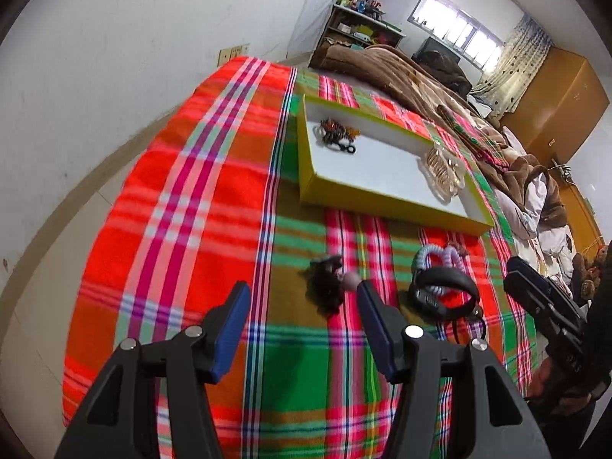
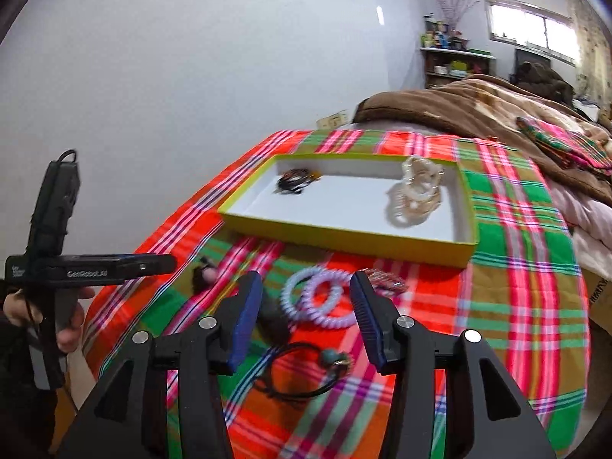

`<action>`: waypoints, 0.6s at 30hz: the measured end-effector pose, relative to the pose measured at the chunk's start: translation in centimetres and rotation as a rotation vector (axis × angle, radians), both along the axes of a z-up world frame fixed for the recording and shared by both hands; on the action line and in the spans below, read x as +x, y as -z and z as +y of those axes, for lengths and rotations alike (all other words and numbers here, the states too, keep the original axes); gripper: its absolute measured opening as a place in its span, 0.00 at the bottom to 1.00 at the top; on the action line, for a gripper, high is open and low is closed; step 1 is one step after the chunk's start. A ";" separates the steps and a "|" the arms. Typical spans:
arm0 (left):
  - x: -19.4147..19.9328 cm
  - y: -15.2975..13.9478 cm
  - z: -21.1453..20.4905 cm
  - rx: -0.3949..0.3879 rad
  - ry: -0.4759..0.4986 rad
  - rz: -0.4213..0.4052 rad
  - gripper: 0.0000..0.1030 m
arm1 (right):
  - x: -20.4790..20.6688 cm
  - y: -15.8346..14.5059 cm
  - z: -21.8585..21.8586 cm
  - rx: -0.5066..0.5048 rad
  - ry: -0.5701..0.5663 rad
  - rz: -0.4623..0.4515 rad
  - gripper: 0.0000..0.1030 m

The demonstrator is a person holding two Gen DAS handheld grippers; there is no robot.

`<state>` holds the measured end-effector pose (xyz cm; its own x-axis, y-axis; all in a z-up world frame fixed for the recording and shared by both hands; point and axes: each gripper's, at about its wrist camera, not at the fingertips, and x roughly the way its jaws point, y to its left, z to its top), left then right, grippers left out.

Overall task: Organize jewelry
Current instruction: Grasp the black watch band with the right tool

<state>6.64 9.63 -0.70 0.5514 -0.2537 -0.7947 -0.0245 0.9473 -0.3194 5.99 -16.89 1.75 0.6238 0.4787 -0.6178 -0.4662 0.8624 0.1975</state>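
A shallow yellow-green box (image 1: 346,187) (image 2: 344,239) with a white floor lies on a plaid cloth. It holds dark hair ties (image 1: 336,134) (image 2: 292,183) at one end and pearl bracelets (image 1: 445,174) (image 2: 415,195) at the other. In front of it lie a dark fluffy tie with a pink ball (image 1: 329,283) (image 2: 204,277), pale spiral coil ties (image 1: 436,262) (image 2: 319,300), a black band (image 1: 443,294) and a black cord with a green bead (image 2: 306,371). My left gripper (image 1: 304,308) is open above the fluffy tie. My right gripper (image 2: 306,302) is open above the coil ties.
The plaid cloth (image 1: 183,206) (image 2: 516,267) covers a bed corner next to a white wall. A brown blanket (image 1: 401,72) (image 2: 459,107) lies behind the box. The other gripper shows at the right edge of the left wrist view (image 1: 547,306) and at the left of the right wrist view (image 2: 49,260).
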 end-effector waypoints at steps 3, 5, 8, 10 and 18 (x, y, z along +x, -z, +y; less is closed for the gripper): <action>-0.6 0.6 -0.1 -0.028 0.014 0.015 0.57 | -0.4 0.7 1.3 -0.027 -0.057 0.009 0.48; -0.9 0.8 -0.3 -0.029 0.015 0.021 0.57 | -0.7 1.2 2.3 -0.060 -0.083 0.004 0.47; -1.2 1.1 -0.2 -0.042 0.019 0.030 0.57 | -0.9 1.7 3.4 -0.113 -0.101 -0.012 0.47; -1.4 1.3 -0.2 -0.042 0.018 0.032 0.57 | -0.8 2.1 3.9 -0.122 -0.110 -0.008 0.47; -1.9 1.8 0.3 -0.069 -0.006 0.040 0.57 | -0.6 2.8 5.2 -0.168 -0.122 -0.013 0.47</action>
